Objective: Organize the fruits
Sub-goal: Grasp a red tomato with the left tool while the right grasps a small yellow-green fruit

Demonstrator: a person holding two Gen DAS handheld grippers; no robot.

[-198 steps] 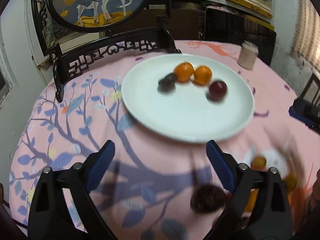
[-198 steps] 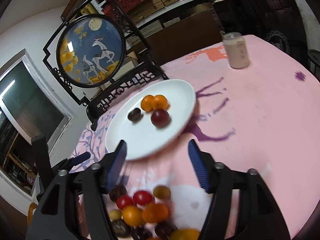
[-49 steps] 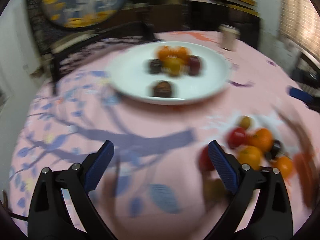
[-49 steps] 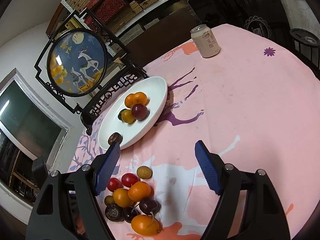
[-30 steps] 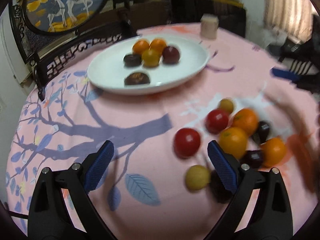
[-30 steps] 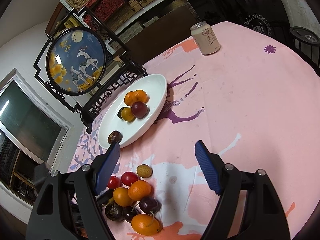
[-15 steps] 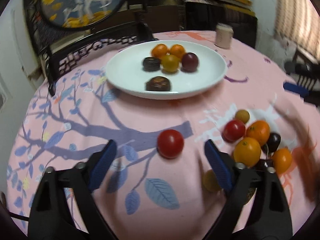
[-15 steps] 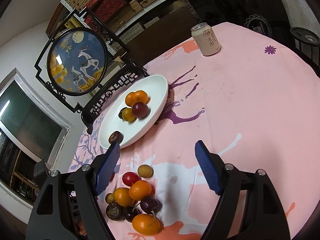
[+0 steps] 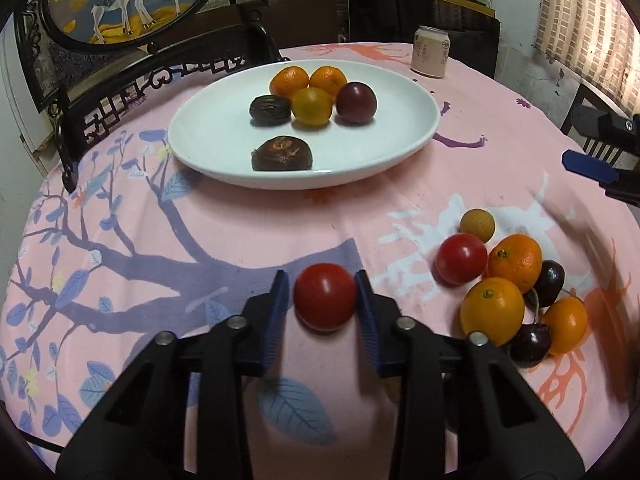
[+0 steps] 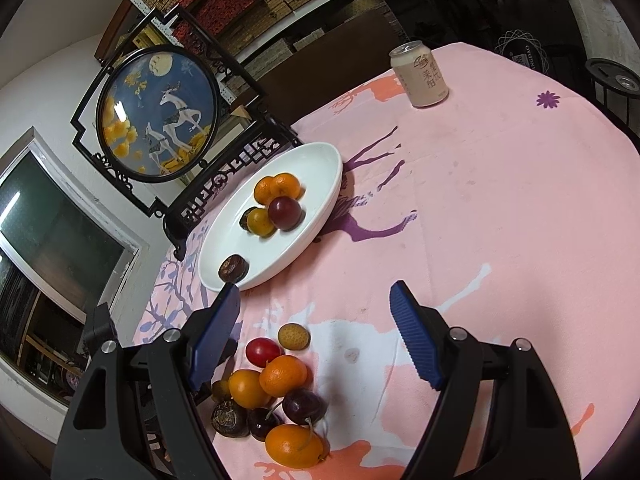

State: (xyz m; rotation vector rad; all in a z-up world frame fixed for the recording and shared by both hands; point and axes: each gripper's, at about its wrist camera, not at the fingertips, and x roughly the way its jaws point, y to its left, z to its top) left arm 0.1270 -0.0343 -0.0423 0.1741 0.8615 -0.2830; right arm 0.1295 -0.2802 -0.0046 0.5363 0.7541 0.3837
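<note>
My left gripper (image 9: pixel 322 300) is shut on a red tomato (image 9: pixel 325 296), held low over the pink tablecloth. A white plate (image 9: pixel 408 124) beyond it holds two oranges, a yellow fruit, a dark plum and two brown fruits; it also shows in the right wrist view (image 10: pixel 320 172). A pile of loose fruit (image 9: pixel 508 280) lies on the cloth to the right: a red tomato, oranges, dark plums and a lychee. In the right wrist view the pile (image 10: pixel 276 384) lies at lower left. My right gripper (image 10: pixel 316 340) is open and empty above the cloth.
A drink can (image 9: pixel 431 57) stands at the table's far side, also in the right wrist view (image 10: pixel 420 74). A round deer painting in a black carved stand (image 9: pixel 120 0) rises behind the plate. Shelves and a chair lie past the table edge.
My left gripper has closed its jaws on the red tomato, which sat loose between the open fingers half a second ago. The right gripper has stayed put and open.
</note>
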